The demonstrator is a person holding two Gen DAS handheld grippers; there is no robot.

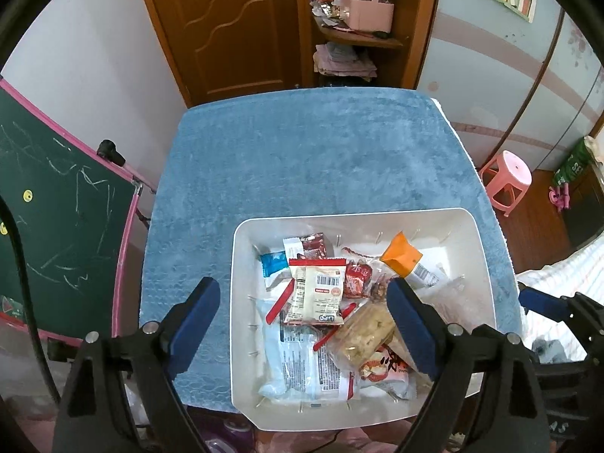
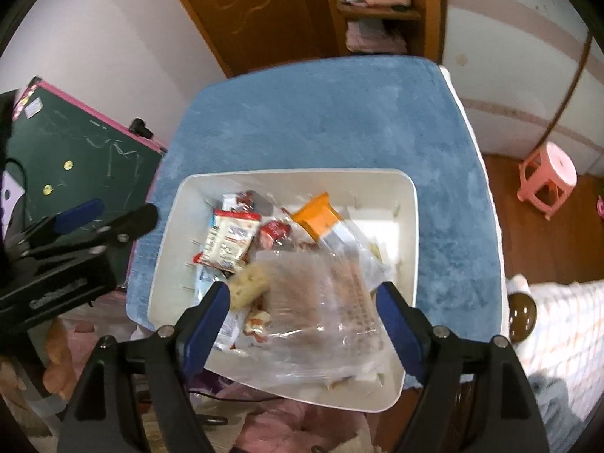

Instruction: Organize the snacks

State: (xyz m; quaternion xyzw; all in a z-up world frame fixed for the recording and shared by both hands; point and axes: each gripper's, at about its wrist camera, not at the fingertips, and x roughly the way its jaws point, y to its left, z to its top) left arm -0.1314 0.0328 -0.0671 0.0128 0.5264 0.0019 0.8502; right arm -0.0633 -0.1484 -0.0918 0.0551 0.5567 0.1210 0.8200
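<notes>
The white, red-edged snack packet in the white plastic bin reads "LIPO", upside down, under a barcode; other print is illegible.

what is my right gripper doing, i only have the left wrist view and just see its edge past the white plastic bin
observer: The right gripper is open, with a clear crinkled plastic bag lying loose between its blue pads.
operator: where does that bag sit
observer: In the white plastic bin, spread over the near right part of the snack pile.
operator: anything off the table on that side
observer: A glossy brown round object sits just past the blue towel on its right; I cannot tell what it is.
</notes>
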